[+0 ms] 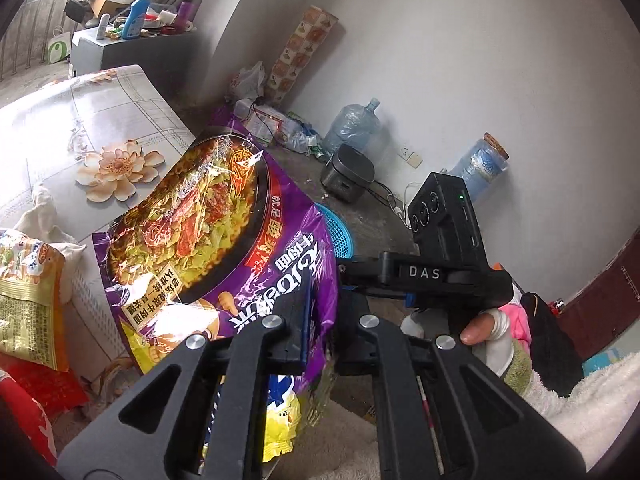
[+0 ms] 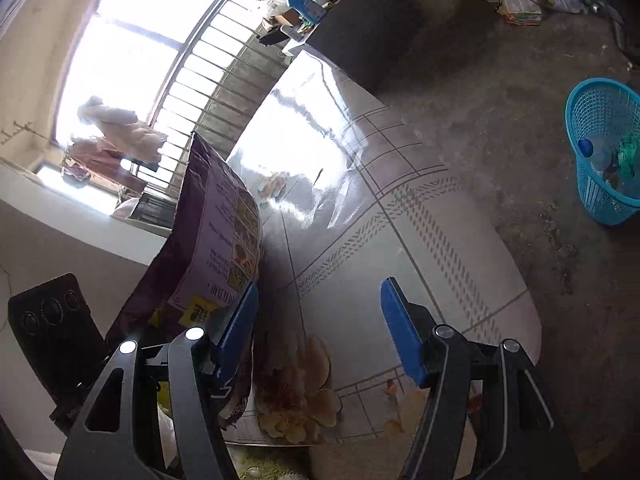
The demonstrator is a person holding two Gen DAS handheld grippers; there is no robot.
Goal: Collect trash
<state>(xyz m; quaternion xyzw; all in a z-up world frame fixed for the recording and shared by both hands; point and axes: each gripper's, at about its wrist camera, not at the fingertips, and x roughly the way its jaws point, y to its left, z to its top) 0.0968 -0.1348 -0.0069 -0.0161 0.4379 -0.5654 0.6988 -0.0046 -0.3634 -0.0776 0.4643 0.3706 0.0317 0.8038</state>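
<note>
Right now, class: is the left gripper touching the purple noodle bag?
Touching. In the left wrist view the left gripper is shut on the purple noodle bag, whose lower edge is pinched between the two fingers.

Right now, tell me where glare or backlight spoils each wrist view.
Left wrist view: glare whitens the lower part of the crinkled purple noodle packet pinched in the left gripper. Right wrist view: the barred window is blown out, its reflection washes the glossy floral tabletop, and the packet's back is shadowed.
</note>
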